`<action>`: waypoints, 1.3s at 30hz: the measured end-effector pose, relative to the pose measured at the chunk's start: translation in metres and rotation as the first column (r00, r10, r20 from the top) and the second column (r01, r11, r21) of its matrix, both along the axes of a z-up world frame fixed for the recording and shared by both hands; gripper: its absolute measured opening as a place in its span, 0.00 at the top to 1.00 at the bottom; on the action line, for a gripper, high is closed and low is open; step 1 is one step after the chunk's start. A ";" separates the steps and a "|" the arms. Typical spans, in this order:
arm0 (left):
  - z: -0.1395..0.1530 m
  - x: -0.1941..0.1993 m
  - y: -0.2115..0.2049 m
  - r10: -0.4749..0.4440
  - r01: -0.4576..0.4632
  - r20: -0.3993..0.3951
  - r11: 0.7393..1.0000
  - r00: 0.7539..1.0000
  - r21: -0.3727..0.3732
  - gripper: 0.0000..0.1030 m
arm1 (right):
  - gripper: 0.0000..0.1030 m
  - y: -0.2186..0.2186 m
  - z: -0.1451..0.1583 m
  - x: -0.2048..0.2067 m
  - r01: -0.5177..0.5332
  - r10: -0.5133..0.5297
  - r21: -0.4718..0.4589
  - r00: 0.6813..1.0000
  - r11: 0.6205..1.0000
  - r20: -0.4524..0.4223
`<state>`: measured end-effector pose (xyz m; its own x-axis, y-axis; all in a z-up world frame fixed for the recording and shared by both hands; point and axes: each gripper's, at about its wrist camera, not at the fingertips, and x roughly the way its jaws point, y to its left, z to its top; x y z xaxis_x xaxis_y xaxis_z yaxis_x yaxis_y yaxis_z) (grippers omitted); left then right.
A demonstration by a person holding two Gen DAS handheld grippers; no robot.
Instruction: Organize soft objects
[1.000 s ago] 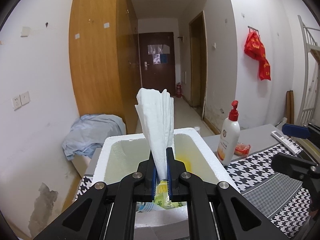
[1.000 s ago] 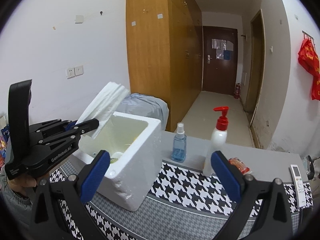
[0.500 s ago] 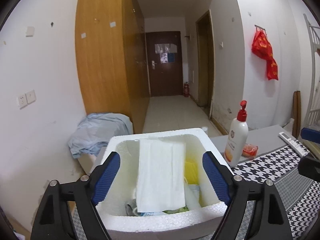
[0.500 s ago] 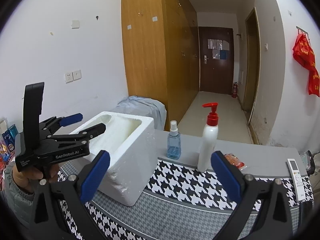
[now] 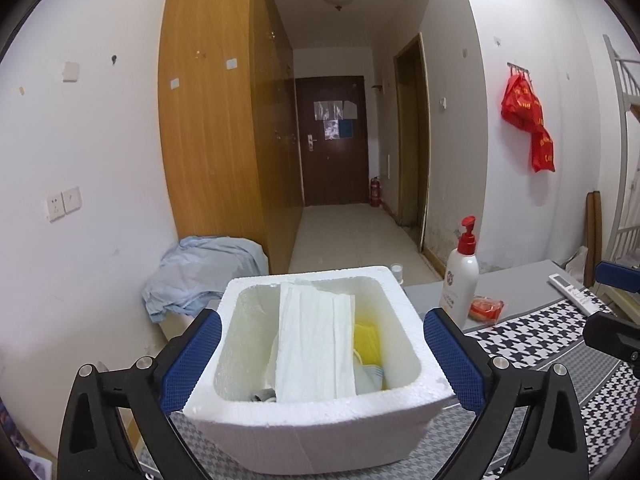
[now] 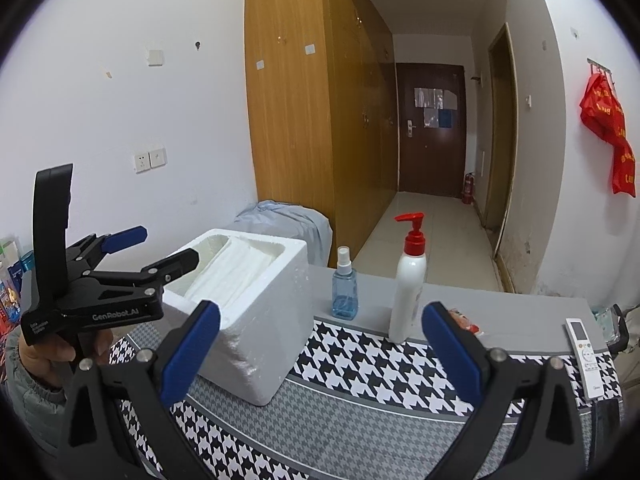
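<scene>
A white foam box (image 5: pixel 308 436) stands on the houndstooth cloth (image 6: pixel 360 364). A white tissue pack (image 5: pixel 314 344) lies inside it on top of a yellow item (image 5: pixel 368 346) and other soft things. My left gripper (image 5: pixel 320 364) is open and empty, its blue pads either side of the box's near wall. It also shows in the right wrist view (image 6: pixel 160 248), held just left of the box (image 6: pixel 248 320). My right gripper (image 6: pixel 320 356) is open and empty, above the cloth right of the box.
A lotion pump bottle (image 6: pixel 408 284), a blue spray bottle (image 6: pixel 345 284), a red packet (image 5: pixel 486 308) and a white remote (image 6: pixel 585 352) sit on the table. A blue cloth heap (image 5: pixel 200 272) lies beyond the box by the wardrobe.
My left gripper opened and let go of the white tissue pack, which dropped flat into the foam box. The gripper then drew back and up. My right gripper stayed open.
</scene>
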<state>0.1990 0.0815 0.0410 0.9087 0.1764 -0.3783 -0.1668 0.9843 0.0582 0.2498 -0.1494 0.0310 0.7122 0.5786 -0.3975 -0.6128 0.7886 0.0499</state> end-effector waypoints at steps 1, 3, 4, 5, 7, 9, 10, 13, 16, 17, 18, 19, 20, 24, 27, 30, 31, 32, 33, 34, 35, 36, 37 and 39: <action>0.001 -0.003 -0.003 -0.003 0.003 0.004 1.000 1.000 0.005 0.01 | 0.01 -0.002 0.001 -0.002 0.000 0.000 0.002 1.000 1.000 0.002; 0.004 -0.008 -0.009 -0.007 0.006 0.013 1.000 1.000 0.010 0.01 | 0.01 -0.006 0.002 -0.005 -0.001 0.001 0.005 1.000 1.000 0.006; 0.006 -0.010 -0.012 -0.009 0.009 0.017 1.000 1.000 0.009 0.01 | 0.01 -0.008 0.002 -0.007 0.000 0.000 0.007 1.000 1.000 0.009; 0.007 -0.012 -0.015 -0.011 0.011 0.020 1.000 1.000 0.011 0.01 | 0.01 -0.009 0.003 -0.009 -0.001 0.001 0.007 1.000 1.000 0.011; 0.009 -0.016 -0.018 -0.015 0.015 0.027 1.000 1.000 0.012 0.01 | 0.01 -0.012 0.004 -0.012 0.000 0.000 0.008 1.000 1.000 0.016; 0.010 -0.021 -0.021 -0.017 0.017 0.031 1.000 0.999 0.012 0.01 | 0.01 -0.014 0.005 -0.015 -0.001 0.001 0.010 1.000 1.000 0.021; 0.011 -0.023 -0.023 -0.020 0.020 0.033 1.000 0.999 0.012 0.01 | 0.01 -0.016 0.006 -0.018 -0.001 0.001 0.012 1.000 1.000 0.026; 0.014 -0.031 -0.028 -0.022 0.021 0.045 1.000 0.999 0.014 0.01 | 0.01 -0.021 0.009 -0.025 0.001 -0.001 0.017 0.999 1.000 0.040; 0.017 -0.040 -0.033 -0.027 0.026 0.057 1.000 0.998 0.011 0.01 | 0.01 -0.026 0.010 -0.033 0.000 -0.001 0.021 0.999 1.000 0.047; 0.018 -0.044 -0.034 -0.027 0.026 0.060 1.000 0.998 0.011 0.01 | 0.01 -0.028 0.011 -0.036 0.000 -0.001 0.021 0.999 1.000 0.048; 0.018 -0.047 -0.036 -0.027 0.027 0.064 1.000 0.998 0.008 0.01 | 0.01 -0.029 0.011 -0.038 0.001 -0.002 0.022 0.999 1.000 0.051; 0.019 -0.052 -0.037 -0.027 0.027 0.070 1.000 0.997 0.004 0.01 | 0.01 -0.030 0.011 -0.040 0.000 -0.002 0.023 0.999 1.000 0.054; 0.019 -0.055 -0.038 -0.028 0.028 0.074 1.000 0.997 0.001 0.01 | 0.01 -0.031 0.011 -0.044 -0.001 0.000 0.025 0.998 1.000 0.056; 0.020 -0.070 -0.046 -0.036 0.036 0.083 0.999 0.996 0.002 0.01 | 0.01 -0.034 0.012 -0.054 0.000 -0.002 0.023 0.998 1.000 0.068; 0.020 -0.079 -0.050 -0.039 0.039 0.088 0.999 0.995 0.000 0.01 | 0.01 -0.039 0.012 -0.062 0.002 -0.005 0.030 0.997 1.000 0.077; 0.019 -0.089 -0.055 -0.052 0.052 0.093 0.999 0.994 0.000 0.01 | 0.01 -0.044 0.011 -0.070 0.011 -0.014 0.035 0.996 0.999 0.082; 0.019 -0.092 -0.057 -0.055 0.055 0.098 0.998 0.994 0.003 0.01 | 0.01 -0.046 0.010 -0.073 0.014 -0.017 0.034 0.996 0.999 0.085; 0.018 -0.096 -0.059 -0.057 0.057 0.104 0.998 0.993 0.003 0.01 | 0.01 -0.047 0.009 -0.075 0.018 -0.021 0.034 0.996 0.999 0.087; 0.018 -0.099 -0.060 -0.060 0.060 0.108 0.998 0.992 0.000 0.01 | 0.01 -0.048 0.009 -0.077 0.021 -0.023 0.034 0.996 0.999 0.088; 0.017 -0.102 -0.062 -0.063 0.064 0.112 0.998 0.992 -0.002 0.01 | 0.01 -0.049 0.008 -0.080 0.021 -0.024 0.035 0.996 0.999 0.090; 0.017 -0.105 -0.063 -0.067 0.067 0.116 0.998 0.991 -0.003 0.01 | 0.01 -0.050 0.008 -0.082 0.021 -0.024 0.036 0.995 0.999 0.092; 0.017 -0.108 -0.063 -0.068 0.069 0.122 0.998 0.990 -0.004 0.01 | 0.01 -0.051 0.008 -0.083 0.024 -0.027 0.036 0.995 0.999 0.093; 0.016 -0.111 -0.064 -0.066 0.067 0.128 0.998 0.990 -0.005 0.01 | 0.01 -0.051 0.007 -0.085 0.029 -0.032 0.033 0.995 0.999 0.097; 0.017 -0.117 -0.066 -0.065 0.066 0.138 0.998 0.988 -0.006 0.01 | 0.01 -0.053 0.007 -0.088 0.033 -0.037 0.034 0.994 0.999 0.106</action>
